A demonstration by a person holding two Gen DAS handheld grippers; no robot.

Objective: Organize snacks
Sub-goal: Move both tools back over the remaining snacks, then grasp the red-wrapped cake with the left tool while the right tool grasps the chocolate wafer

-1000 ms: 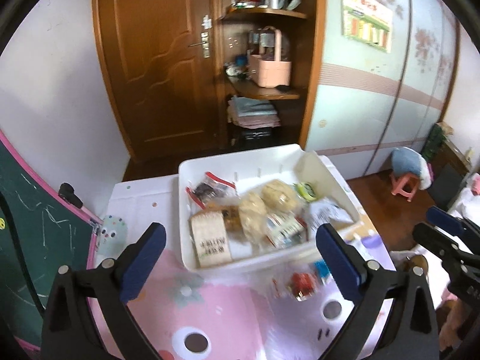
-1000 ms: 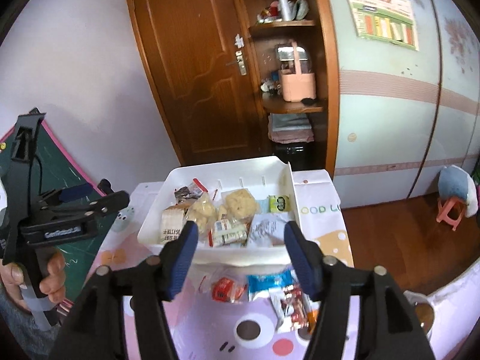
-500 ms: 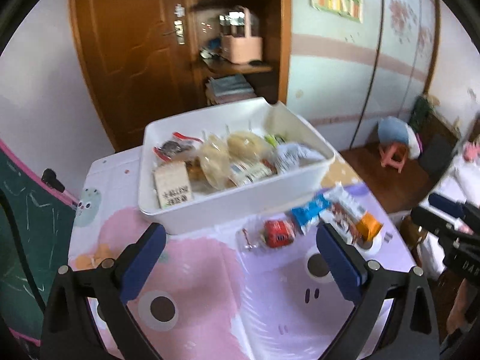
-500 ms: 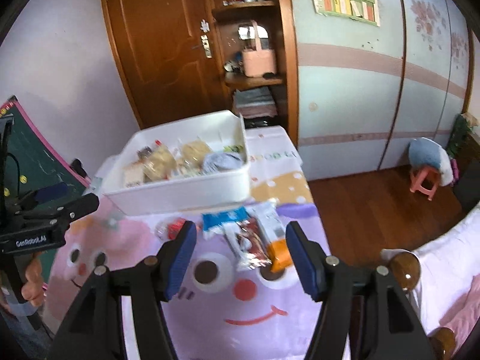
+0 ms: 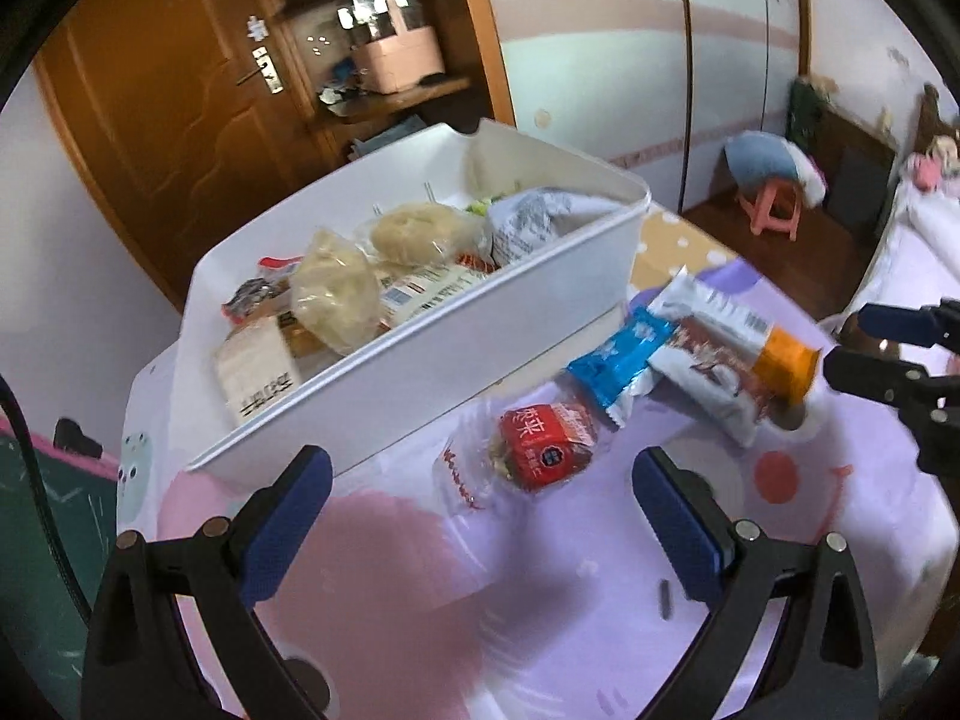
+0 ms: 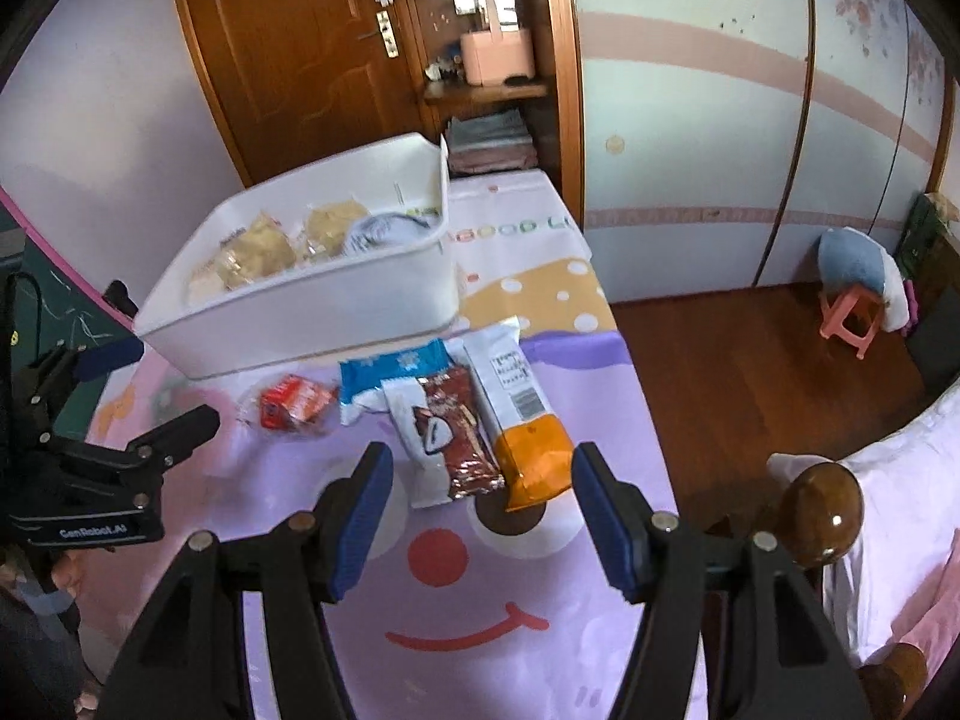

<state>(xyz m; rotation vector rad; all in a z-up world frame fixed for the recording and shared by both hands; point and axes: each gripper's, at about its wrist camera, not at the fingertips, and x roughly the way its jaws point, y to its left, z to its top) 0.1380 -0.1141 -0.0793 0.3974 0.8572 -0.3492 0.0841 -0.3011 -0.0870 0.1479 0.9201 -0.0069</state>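
A white bin (image 5: 456, 324) (image 6: 312, 312) holds several wrapped snacks, among them pale buns (image 5: 336, 294). In front of it on the cartoon tablecloth lie a red packet in clear wrap (image 5: 543, 444) (image 6: 294, 405), a blue packet (image 5: 618, 360) (image 6: 390, 375), a brown-and-white packet (image 6: 447, 438) and a white-and-orange packet (image 5: 744, 336) (image 6: 522, 420). My left gripper (image 5: 480, 516) is open and empty, just short of the red packet. My right gripper (image 6: 480, 510) is open and empty, just short of the brown and orange packets.
The table (image 6: 480, 600) ends at the right over a wooden floor with a pink stool (image 6: 852, 318). A green chalkboard (image 5: 36, 510) stands at the left. A door and shelves (image 6: 480, 60) are behind. A bed post knob (image 6: 819, 504) is at the right.
Both grippers have dropped lower and moved closer to the loose packets in front of the bin. The views have tilted down. Both stay open.
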